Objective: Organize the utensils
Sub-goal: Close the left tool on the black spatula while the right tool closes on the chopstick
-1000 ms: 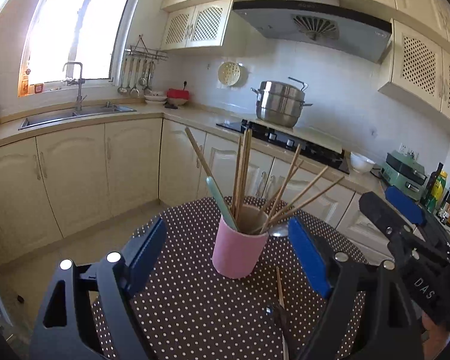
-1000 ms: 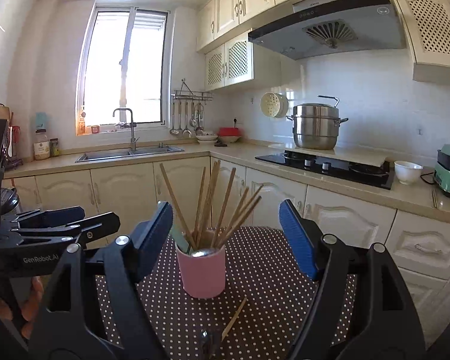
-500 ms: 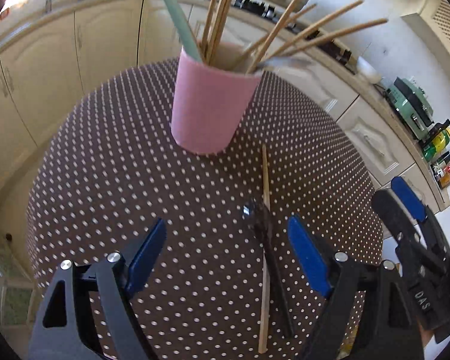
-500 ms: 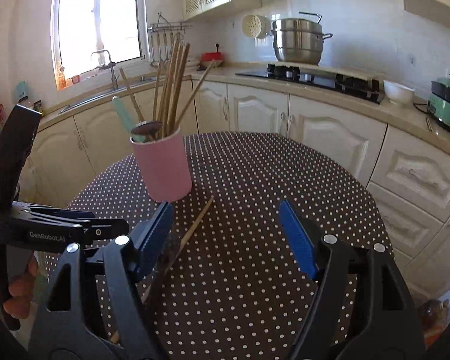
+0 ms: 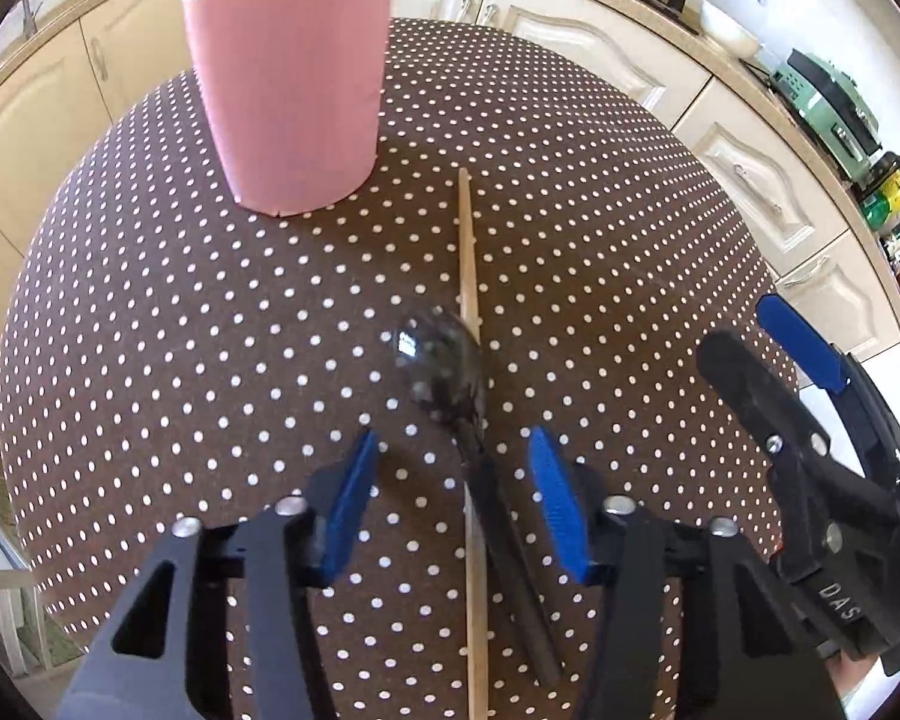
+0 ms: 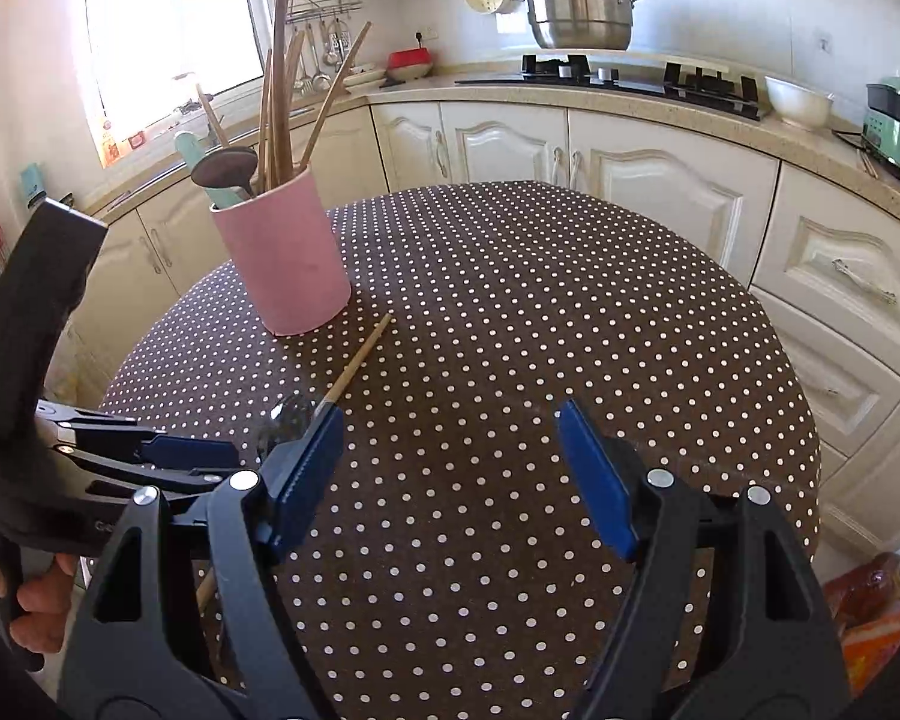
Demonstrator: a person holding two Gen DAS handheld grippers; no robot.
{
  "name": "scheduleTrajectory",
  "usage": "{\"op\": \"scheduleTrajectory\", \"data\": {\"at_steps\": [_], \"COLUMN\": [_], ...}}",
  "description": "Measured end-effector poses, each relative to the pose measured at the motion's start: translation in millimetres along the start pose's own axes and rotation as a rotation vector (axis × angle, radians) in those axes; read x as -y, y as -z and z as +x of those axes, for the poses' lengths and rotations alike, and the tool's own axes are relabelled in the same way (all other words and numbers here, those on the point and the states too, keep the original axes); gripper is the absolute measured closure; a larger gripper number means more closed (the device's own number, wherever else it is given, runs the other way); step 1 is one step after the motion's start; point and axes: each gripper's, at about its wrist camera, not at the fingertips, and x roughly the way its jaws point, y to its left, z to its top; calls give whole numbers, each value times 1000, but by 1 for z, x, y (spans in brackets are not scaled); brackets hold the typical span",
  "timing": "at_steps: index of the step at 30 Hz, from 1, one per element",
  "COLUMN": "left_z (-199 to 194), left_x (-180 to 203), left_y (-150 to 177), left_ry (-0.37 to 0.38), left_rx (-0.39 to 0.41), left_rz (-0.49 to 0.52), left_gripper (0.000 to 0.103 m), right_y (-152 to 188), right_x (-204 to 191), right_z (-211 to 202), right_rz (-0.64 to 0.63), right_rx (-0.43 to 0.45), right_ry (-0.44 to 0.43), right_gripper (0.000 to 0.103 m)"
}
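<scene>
the left gripper [image 5: 450, 498] has been lowered from above the pink cup [image 5: 294, 84] to the dotted worktop [image 5: 150, 312], and its jaws are closing. between the blue pads [image 5: 351, 498] lie the dark handle of a spoon [image 5: 450, 360] and a wooden chopstick [image 5: 468, 276], at the lower centre of the left view; neither is pressed yet, a gap being visible on both sides. the cup, now at the upper left, already holds several chopsticks and a ladle. the right gripper [image 6: 450, 474] is held spread over bare cloth at the lower centre of its own view, with nothing between its pads. a pick-up of the spoon is judged to be in hand; since the chopstick lies touching it, both may be caught together. two loose pieces are left to be placed in the cup.
</scene>
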Motion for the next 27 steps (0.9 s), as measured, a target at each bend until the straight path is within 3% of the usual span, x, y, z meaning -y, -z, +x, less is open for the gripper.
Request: {"op": "scheduleTrajectory", "data": {"at_steps": [3,9,15,25,27], "left_z": [5,3,-13,-39,-44], "left_x": [7,0,-22,-63,-73], "left_y": [-2,-7,1,4,4], "left_ry": [-13,41,106,48,39], "left_rx": [-5,3,40,109,121], "left_rz": [15,-21,-68,-130,-140], "left_gripper": [81,92,98,99,99], "right_y": [3,2,1,-16,-19], "right_x": [0,-1,-11,-50,-60], "right_z": [2,7,15,62,72], "right_rz": [5,8,2,-20,-39], "right_rx": [-13,-29,-68,-261,-305], "right_ry": [-5,-14,-37,-68,-64], "right_gripper": [30,30,30,31,38]}}
